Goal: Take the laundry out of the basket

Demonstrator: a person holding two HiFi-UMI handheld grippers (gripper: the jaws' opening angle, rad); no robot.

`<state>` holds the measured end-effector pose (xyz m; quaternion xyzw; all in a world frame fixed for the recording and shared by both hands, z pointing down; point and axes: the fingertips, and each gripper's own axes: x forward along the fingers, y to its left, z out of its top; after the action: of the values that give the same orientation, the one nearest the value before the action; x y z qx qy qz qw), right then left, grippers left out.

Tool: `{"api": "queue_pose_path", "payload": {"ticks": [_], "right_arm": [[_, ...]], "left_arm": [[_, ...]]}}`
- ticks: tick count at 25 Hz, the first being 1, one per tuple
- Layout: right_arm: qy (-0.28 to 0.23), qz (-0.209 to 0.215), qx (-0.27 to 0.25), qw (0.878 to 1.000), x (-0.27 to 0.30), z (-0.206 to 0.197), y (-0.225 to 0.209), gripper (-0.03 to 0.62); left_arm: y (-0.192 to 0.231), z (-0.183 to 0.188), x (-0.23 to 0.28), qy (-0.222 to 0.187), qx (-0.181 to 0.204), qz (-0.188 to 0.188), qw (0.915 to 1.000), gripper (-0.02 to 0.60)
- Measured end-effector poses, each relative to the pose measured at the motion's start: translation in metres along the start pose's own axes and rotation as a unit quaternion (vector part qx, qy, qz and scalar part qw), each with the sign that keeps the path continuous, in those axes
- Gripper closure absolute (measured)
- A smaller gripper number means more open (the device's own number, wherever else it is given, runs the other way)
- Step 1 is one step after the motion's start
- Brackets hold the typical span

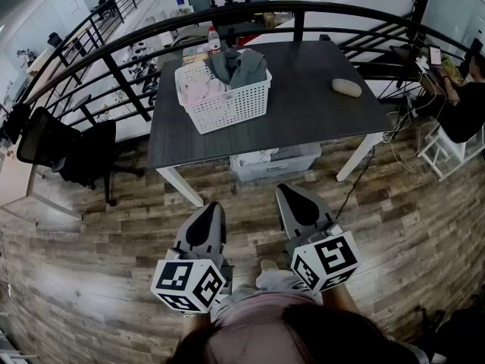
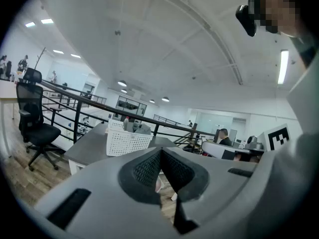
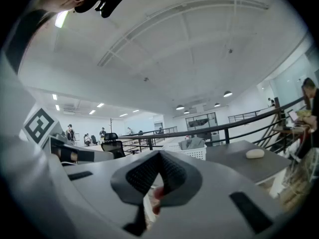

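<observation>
Laundry [image 1: 236, 67], grey and pale-pink crumpled cloth, heaped in white perforated plastic basket [image 1: 235, 111] on dark grey bench [image 1: 326, 120] | likely light, soft, floppy; pinch a raised grey fold on top | left gripper [image 1: 209, 209], right gripper [image 1: 286, 193]: jaws closed, empty, well short of basket

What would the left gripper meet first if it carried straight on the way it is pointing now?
Probably the near edge of the gray table, in front of the white laundry basket. The left gripper, jaws shut, has only wooden floor below its path before that, though depth is hard to judge.
</observation>
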<state>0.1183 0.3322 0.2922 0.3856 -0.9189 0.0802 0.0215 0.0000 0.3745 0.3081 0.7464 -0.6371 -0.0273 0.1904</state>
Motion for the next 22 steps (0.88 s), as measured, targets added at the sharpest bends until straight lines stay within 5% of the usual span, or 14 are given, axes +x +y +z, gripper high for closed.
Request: {"api": "queue_pose_path", "payload": {"ticks": [11, 22], "right_arm": [[0.021, 0.048, -0.024, 0.998, 0.053, -0.003, -0.045, 0.579], [0.019, 0.033, -0.018, 0.999, 0.139, 0.001, -0.081, 0.579]], "left_arm": [[0.017, 0.005, 0.062, 0.007, -0.010, 0.038, 0.9992, 0.583], [0.072, 0.036, 0.143, 0.013, -0.005, 0.022, 0.9997, 0.583]]}}
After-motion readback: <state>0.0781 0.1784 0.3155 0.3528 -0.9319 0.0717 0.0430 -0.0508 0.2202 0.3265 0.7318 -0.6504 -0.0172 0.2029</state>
